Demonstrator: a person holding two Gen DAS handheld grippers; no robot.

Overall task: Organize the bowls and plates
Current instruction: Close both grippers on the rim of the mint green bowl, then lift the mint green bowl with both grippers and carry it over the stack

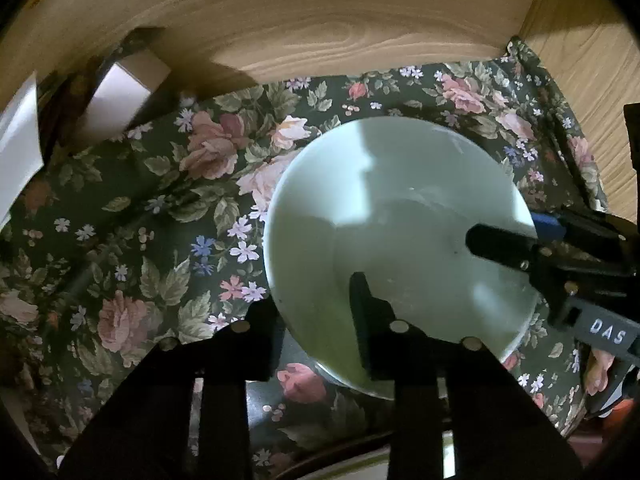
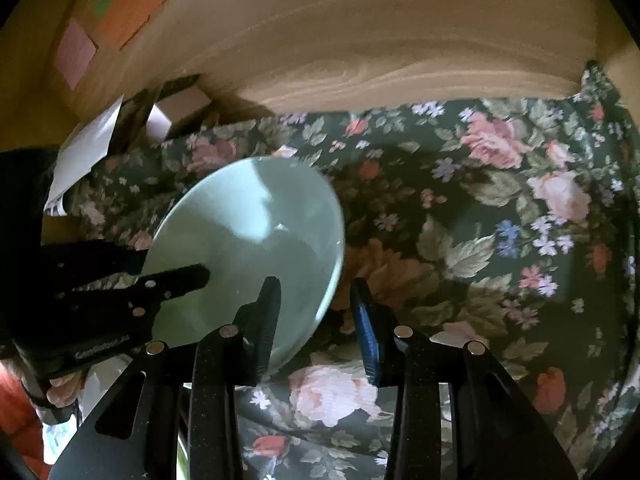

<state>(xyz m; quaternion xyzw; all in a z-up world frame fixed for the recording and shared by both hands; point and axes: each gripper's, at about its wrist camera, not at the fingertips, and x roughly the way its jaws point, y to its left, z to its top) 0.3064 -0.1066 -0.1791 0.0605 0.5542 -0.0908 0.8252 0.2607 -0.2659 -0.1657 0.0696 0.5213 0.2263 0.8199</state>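
- Wood-grain panels (image 1: 320, 28) close off the back and the side of a surface covered by a dark floral cloth (image 1: 160, 208).
- Left claw (image 1: 316, 320): tilted steeply downward over the near rim of the bowl, one finger (image 1: 368, 316) inside the bowl and the other outside below the rim; the jaws stand narrow astride the wall, but whether the pads press on it cannot be told.
- Right claw (image 2: 316, 320): also angled downward, its left finger (image 2: 268, 312) inside the bowl and its blue-padded finger (image 2: 368, 332) outside over the cloth; the gap looks wider than the bowl's wall, so the rim lies between loose jaws.
- A hand (image 2: 60, 392) grips the left claw's handle at the lower left of the right wrist view.
- Pale green bowl (image 1: 400, 216): plain, glossy, empty, rim tilted; it sits on the floral cloth near the middle, apart from the white boxes (image 1: 120, 100) at the back left corner.
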